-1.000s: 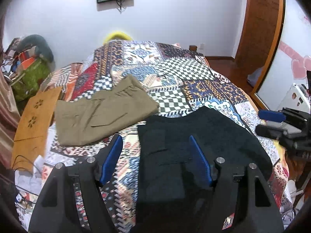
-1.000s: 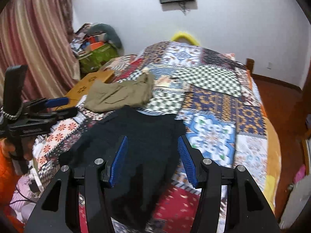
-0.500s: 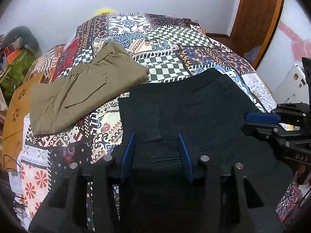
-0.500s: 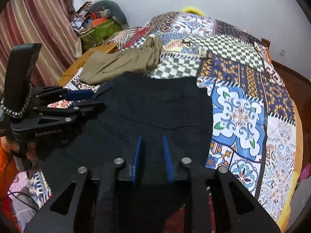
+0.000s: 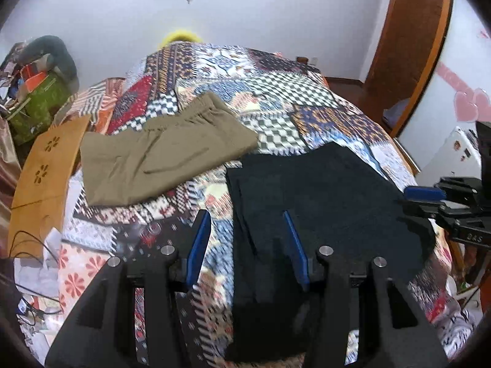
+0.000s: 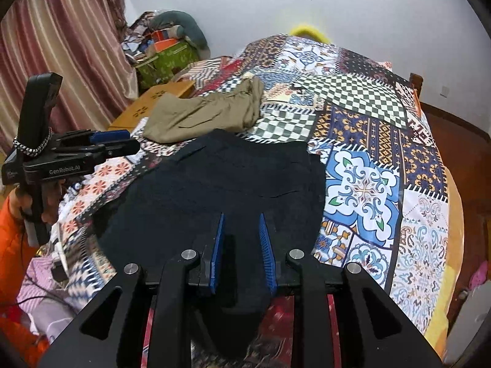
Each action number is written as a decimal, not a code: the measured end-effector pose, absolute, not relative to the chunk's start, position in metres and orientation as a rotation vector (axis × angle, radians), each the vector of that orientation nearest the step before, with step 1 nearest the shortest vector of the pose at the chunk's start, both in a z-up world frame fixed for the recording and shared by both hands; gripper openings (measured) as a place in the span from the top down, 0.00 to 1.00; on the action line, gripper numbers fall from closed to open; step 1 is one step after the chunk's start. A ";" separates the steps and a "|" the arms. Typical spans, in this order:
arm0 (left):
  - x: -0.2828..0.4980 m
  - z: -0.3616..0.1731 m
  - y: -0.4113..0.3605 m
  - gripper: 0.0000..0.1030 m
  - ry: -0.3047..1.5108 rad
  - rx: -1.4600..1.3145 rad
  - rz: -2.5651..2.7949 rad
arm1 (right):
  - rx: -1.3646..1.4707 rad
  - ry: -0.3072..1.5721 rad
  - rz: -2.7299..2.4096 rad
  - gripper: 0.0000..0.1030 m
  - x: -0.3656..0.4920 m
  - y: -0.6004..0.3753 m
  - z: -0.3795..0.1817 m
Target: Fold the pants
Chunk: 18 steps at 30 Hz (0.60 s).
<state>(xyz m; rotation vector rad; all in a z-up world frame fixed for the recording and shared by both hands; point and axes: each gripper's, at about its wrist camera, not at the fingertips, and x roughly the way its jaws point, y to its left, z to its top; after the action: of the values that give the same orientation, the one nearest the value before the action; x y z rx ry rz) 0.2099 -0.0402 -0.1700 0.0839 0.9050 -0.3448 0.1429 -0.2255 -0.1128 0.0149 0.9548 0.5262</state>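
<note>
A wooden board (image 5: 46, 165) leans at the bed's left edge. Beside it, folded khaki pants (image 5: 162, 153) lie on the patchwork bedspread (image 5: 307, 98). To their right the black pants (image 5: 322, 190) lie spread near the bed's front edge. The left gripper (image 5: 245, 230) hovers with jaws apart, straddling the black pants' left edge. The right gripper (image 6: 241, 230), its narrow jaws opening, has black fabric between them; whether the pads press it, I cannot tell.
</note>
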 end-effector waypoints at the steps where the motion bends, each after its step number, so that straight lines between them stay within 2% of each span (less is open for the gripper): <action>1: 0.203 -0.174 -0.044 0.52 0.918 0.086 -0.362 | 0.011 0.957 0.534 0.79 0.140 -0.223 -0.113; 8: 0.177 -0.217 -0.061 0.51 0.990 0.196 -0.365 | -0.043 1.020 0.556 0.79 0.126 -0.208 -0.133; 18: 0.155 -0.216 -0.026 0.47 0.992 0.128 -0.335 | -0.003 1.027 0.503 0.79 0.108 -0.240 -0.130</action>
<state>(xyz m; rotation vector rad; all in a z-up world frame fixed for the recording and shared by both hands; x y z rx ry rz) 0.1550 -0.0256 -0.2160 0.1276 0.9916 -0.3352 0.1075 -0.2403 -0.1300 -0.0029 1.0273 0.5033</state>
